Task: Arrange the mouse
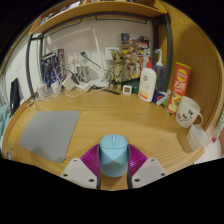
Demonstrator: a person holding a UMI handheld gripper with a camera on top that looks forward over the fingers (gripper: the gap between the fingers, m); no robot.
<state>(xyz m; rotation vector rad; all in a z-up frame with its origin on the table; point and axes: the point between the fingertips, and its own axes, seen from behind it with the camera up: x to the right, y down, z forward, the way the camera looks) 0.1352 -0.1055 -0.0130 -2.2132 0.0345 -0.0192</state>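
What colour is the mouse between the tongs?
Light blue: the small rounded mouse sits between the tongs, seen in the gripper view.

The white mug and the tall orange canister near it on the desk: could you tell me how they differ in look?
The white mug is short and wide with a side handle; the orange canister is tall, slim and has none. The mug is mostly white with a small marking; the canister is bright orange-red and printed all over. The mug stands nearer the gripper; the canister stands behind it. Both stand upright on the wooden desk.
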